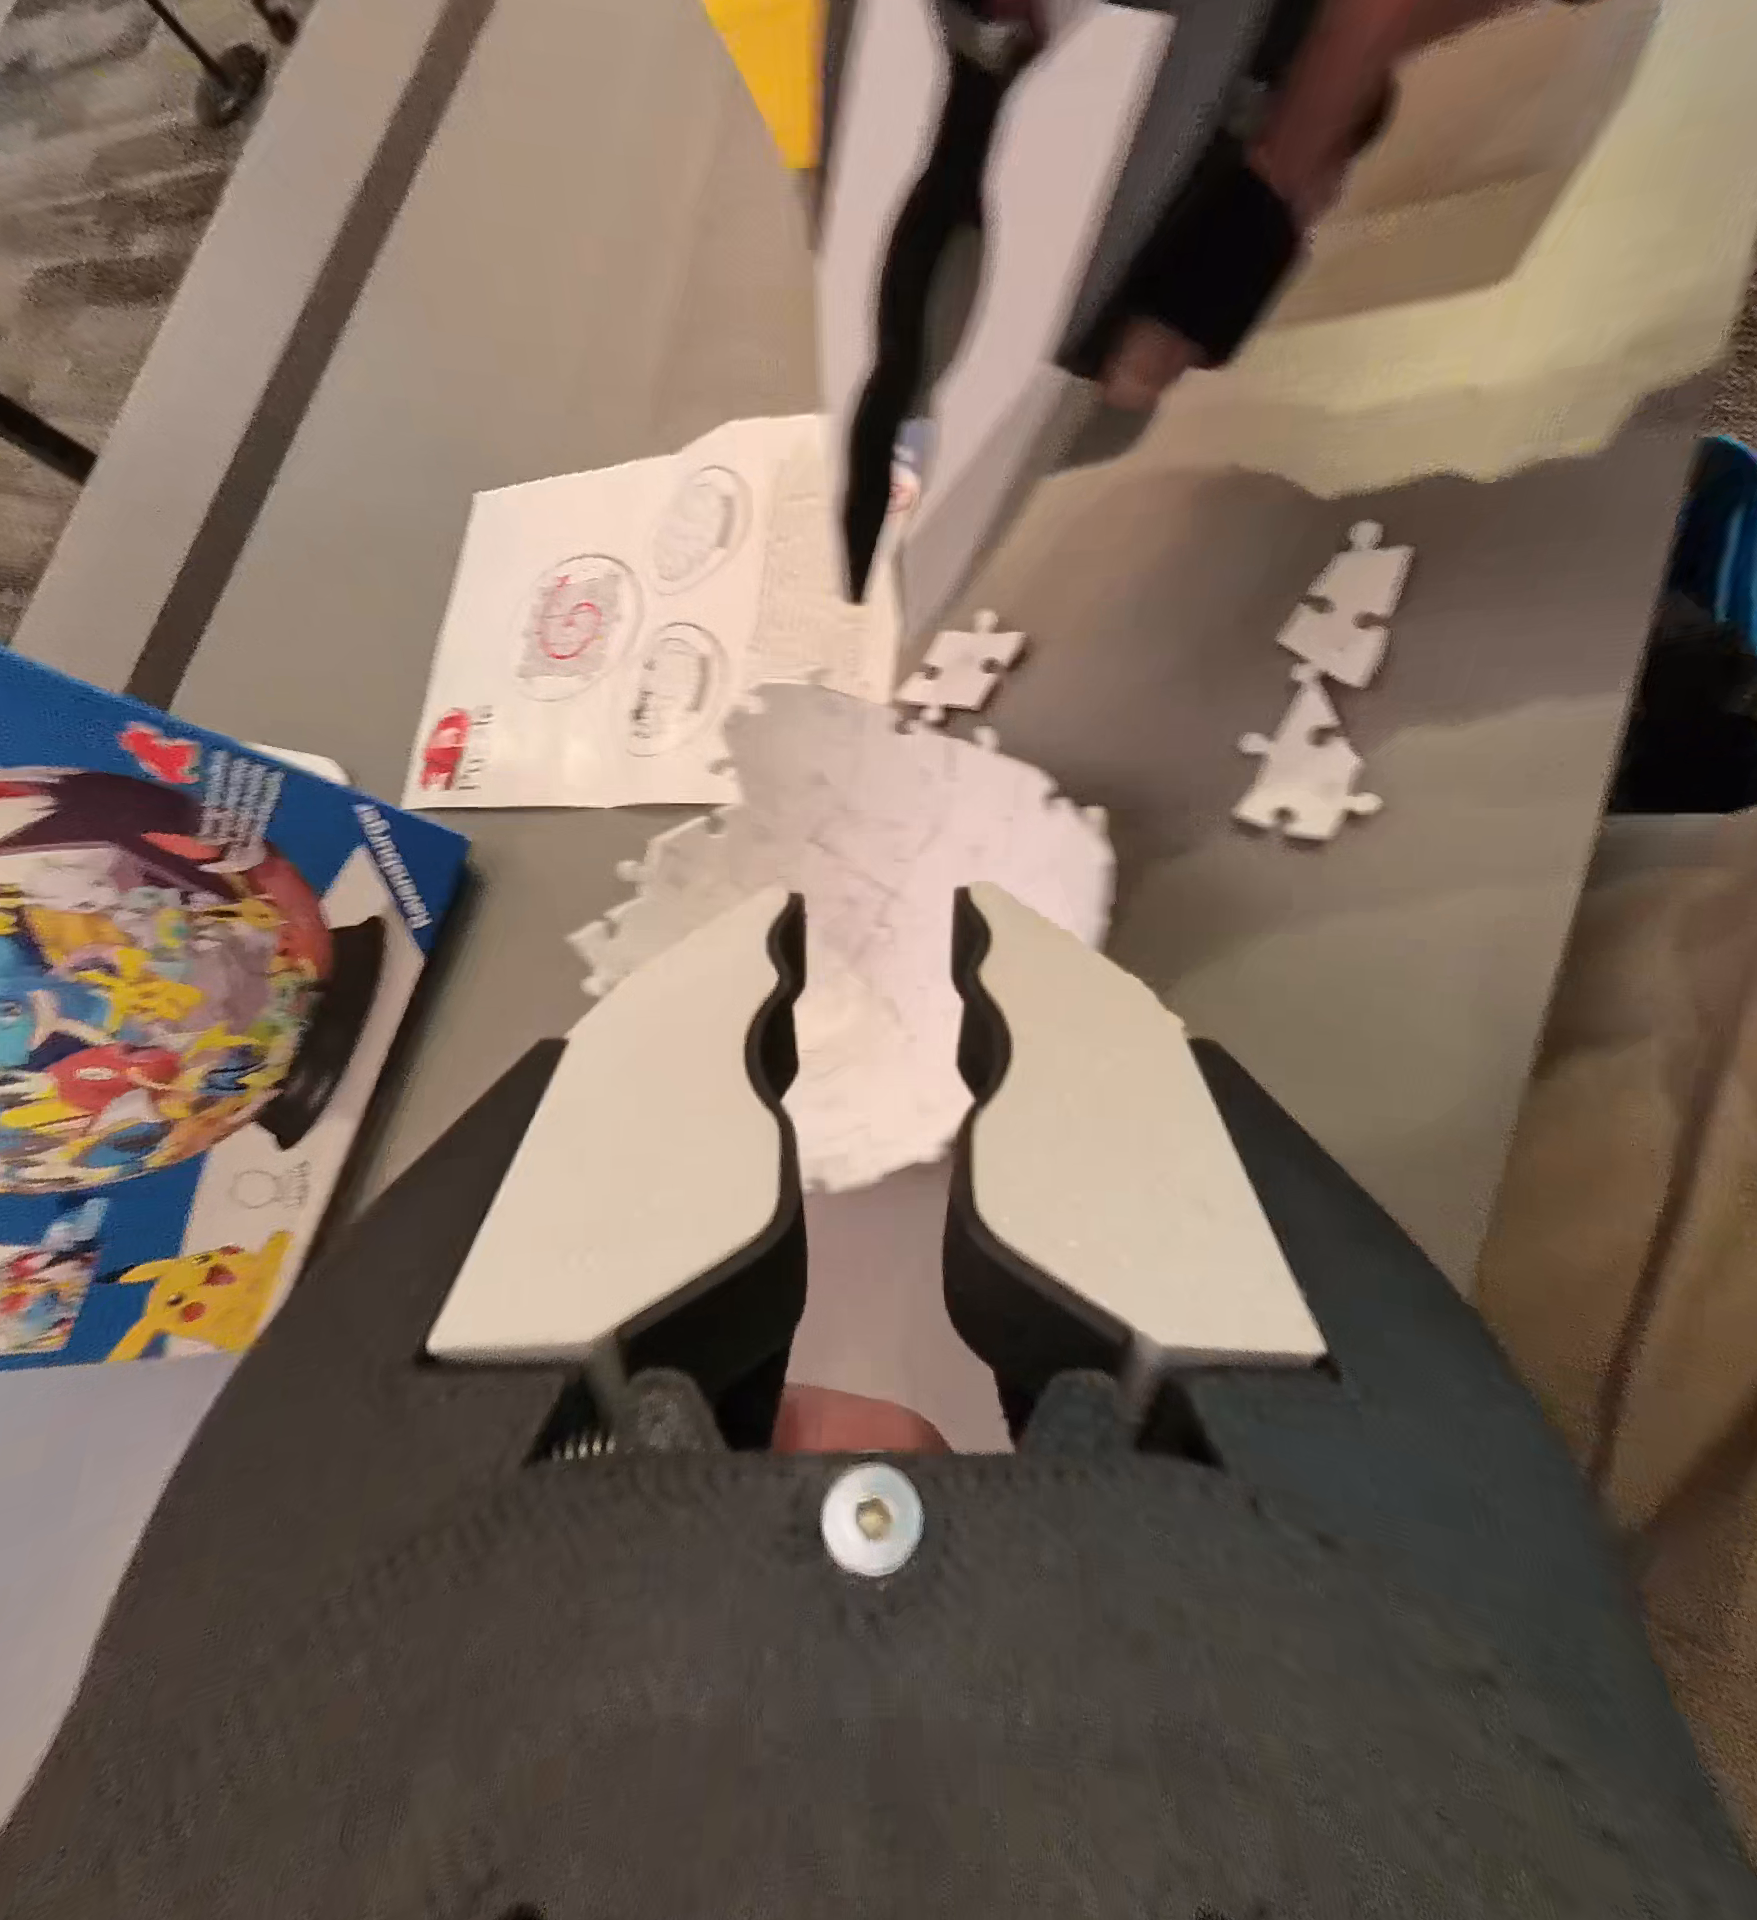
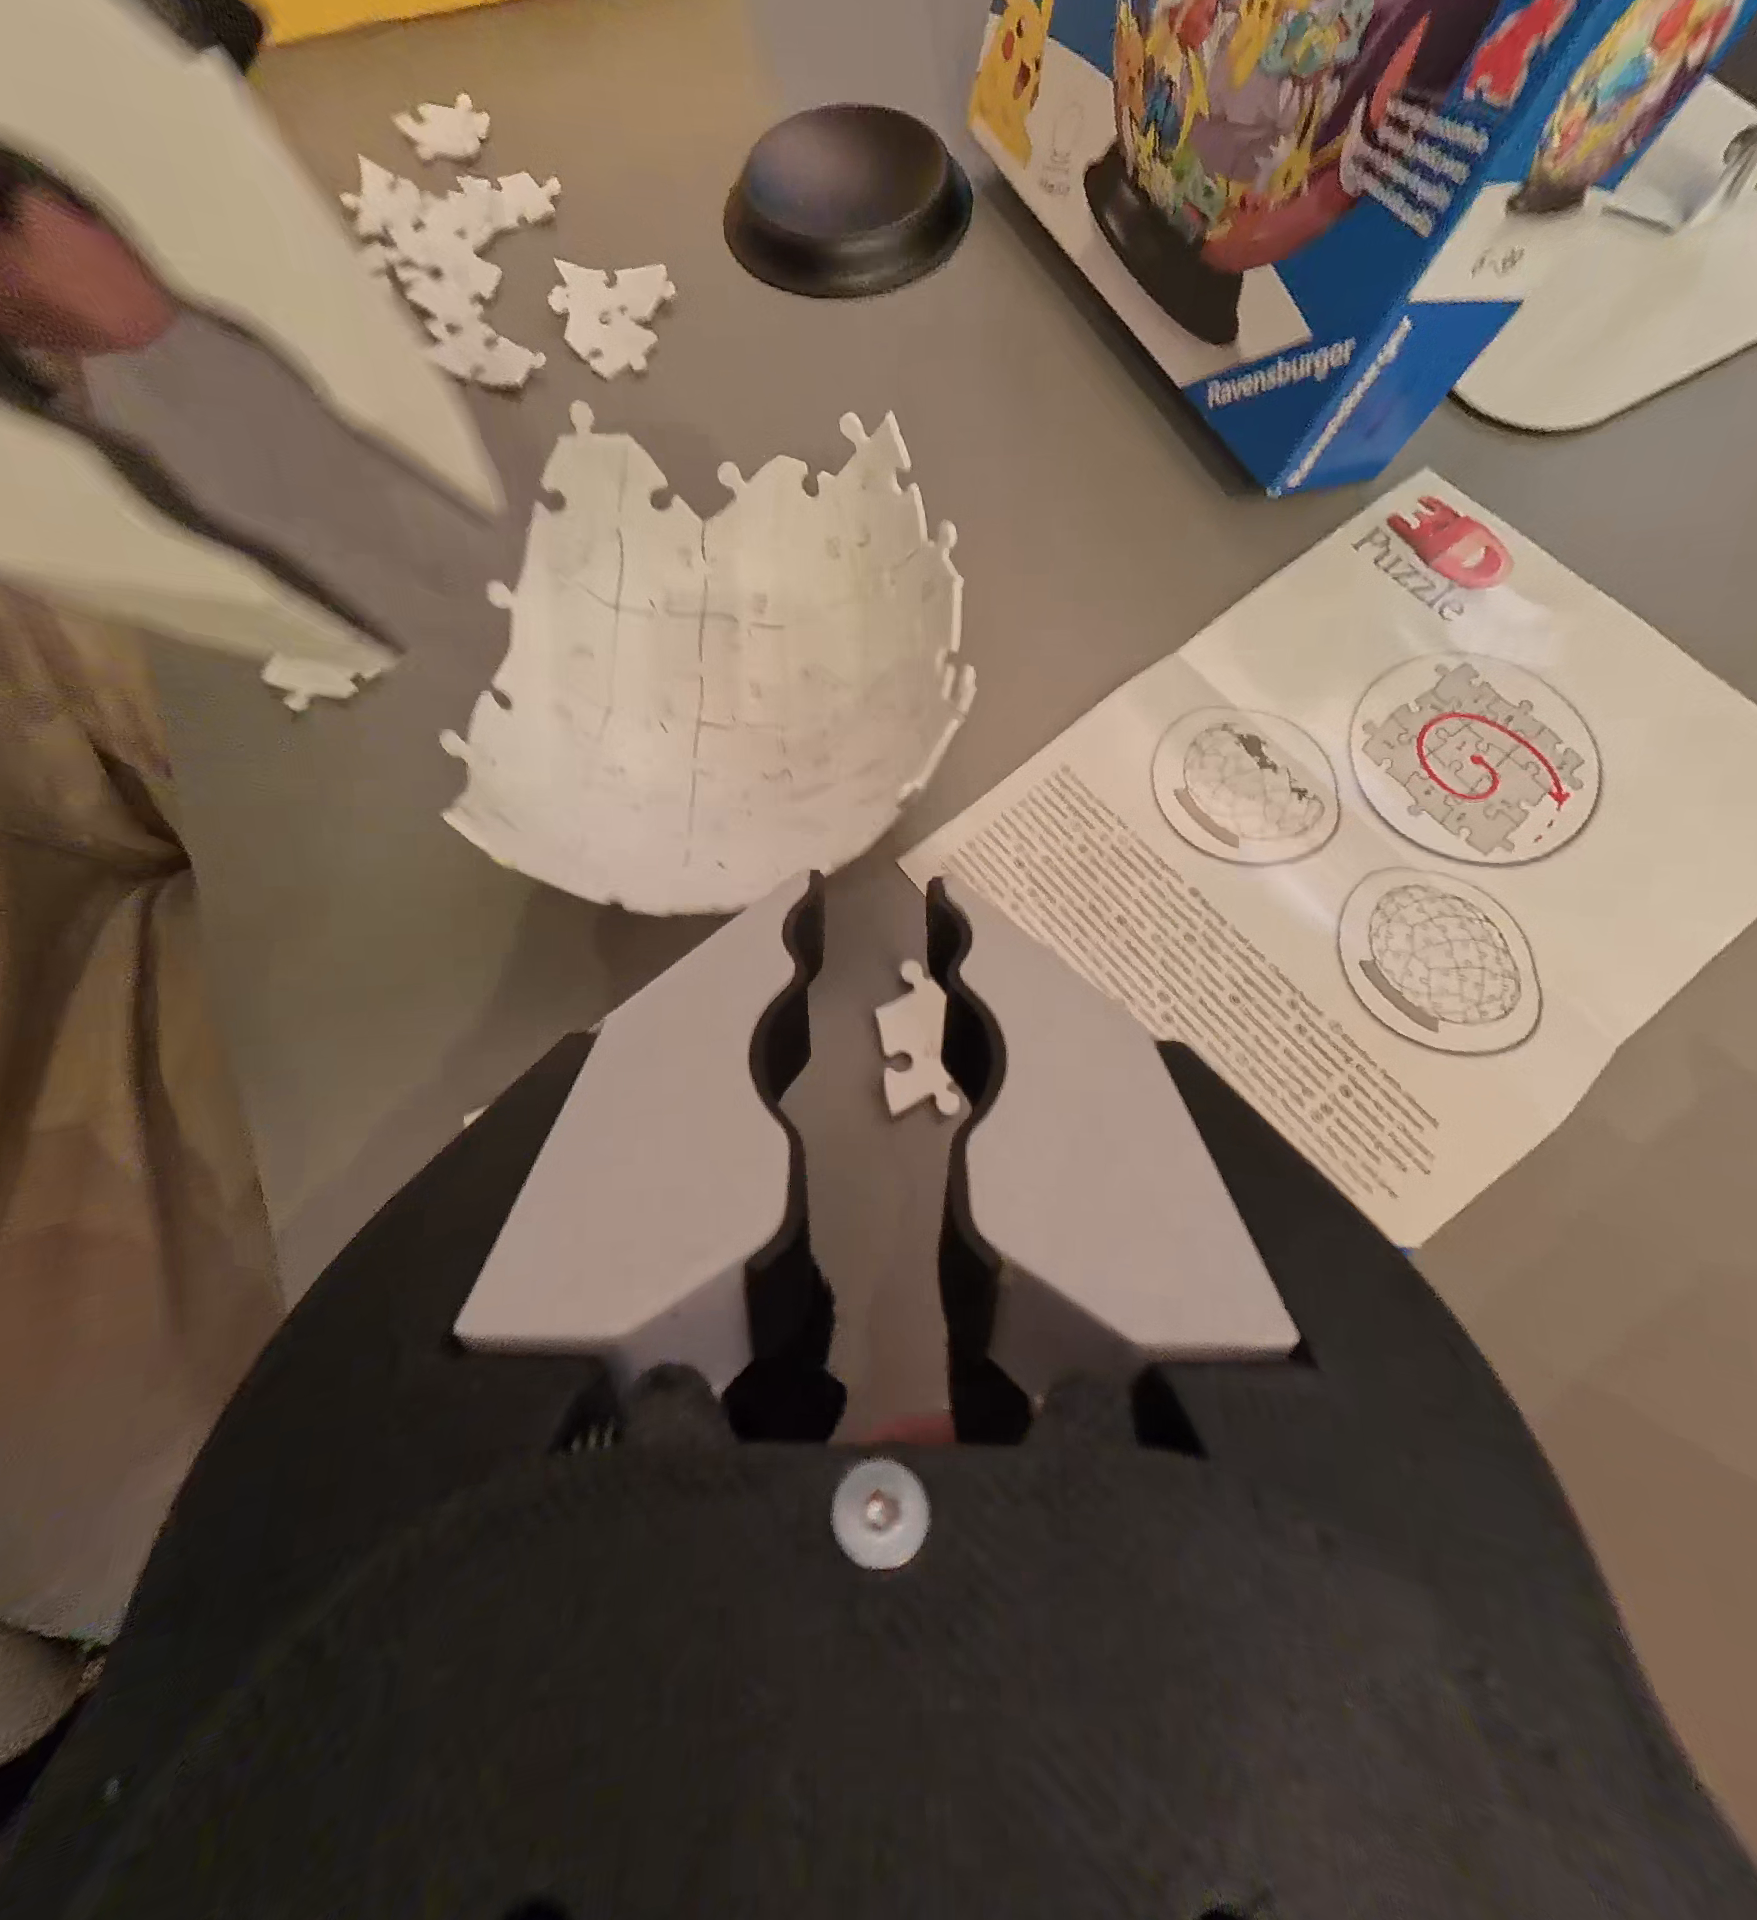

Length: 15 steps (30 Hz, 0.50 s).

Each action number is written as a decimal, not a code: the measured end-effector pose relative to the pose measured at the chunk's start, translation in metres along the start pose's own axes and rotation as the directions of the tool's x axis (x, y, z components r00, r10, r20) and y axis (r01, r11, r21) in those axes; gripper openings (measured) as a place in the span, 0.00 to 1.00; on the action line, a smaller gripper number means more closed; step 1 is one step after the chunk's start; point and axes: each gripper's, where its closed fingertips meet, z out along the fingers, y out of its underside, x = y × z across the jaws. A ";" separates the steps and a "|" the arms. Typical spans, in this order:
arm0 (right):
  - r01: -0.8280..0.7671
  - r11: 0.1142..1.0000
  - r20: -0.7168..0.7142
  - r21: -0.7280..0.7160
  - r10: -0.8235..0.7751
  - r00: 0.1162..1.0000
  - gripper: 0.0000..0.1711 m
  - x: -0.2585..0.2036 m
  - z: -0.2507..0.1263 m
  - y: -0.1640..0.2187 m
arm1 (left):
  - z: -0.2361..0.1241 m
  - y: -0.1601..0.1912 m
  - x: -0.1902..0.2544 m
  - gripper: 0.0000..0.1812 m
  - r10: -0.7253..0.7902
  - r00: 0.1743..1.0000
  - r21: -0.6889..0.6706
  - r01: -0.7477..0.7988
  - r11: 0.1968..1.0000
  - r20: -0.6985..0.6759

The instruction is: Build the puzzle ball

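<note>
The half-built puzzle ball point(image 2: 718, 686) is a white bowl-shaped shell lying on the grey table point(image 2: 1061, 582). My right gripper point(image 2: 874, 894) is open and hovers just in front of the shell. A single white piece point(image 2: 915, 1044) lies on the table below the gap, close to the right finger and not gripped. My left gripper point(image 1: 879, 904) is open and empty right above the shell point(image 1: 905, 821). It also shows blurred at the upper left in the right wrist view point(image 2: 432, 577). The right gripper point(image 1: 869, 582) shows beyond the shell in the left wrist view.
Loose white pieces lie in clusters point(image 2: 448, 249), point(image 2: 609, 307), point(image 1: 1341, 613), point(image 1: 1305, 769), point(image 1: 962, 670). A black round stand point(image 2: 848, 208), the blue puzzle box point(image 2: 1321, 260) and an instruction sheet point(image 2: 1373, 831) lie around the shell. A person's beige clothing point(image 2: 53, 1039) is at the table's edge. The gap from one gripper's tips to the other's is roughly 9 centimeters. It is some 4 centimeters from my right tips to the shell point(image 1: 905, 821).
</note>
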 end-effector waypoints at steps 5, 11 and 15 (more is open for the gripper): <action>-0.010 0.999 -0.032 -0.038 0.009 0.999 0.09 -0.003 0.017 0.004 | 0.018 -0.007 -0.048 0.19 0.080 0.995 -0.060 -0.076 0.995 0.065; -0.013 0.997 -0.049 -0.072 0.010 0.999 0.08 -0.001 0.028 0.014 | 0.067 -0.014 -0.071 0.32 0.272 0.962 -0.177 -0.264 0.948 0.022; -0.013 0.996 -0.039 -0.084 0.010 0.999 0.07 -0.003 0.032 0.019 | 0.095 -0.007 -0.067 0.39 0.299 0.947 -0.241 -0.319 0.917 -0.114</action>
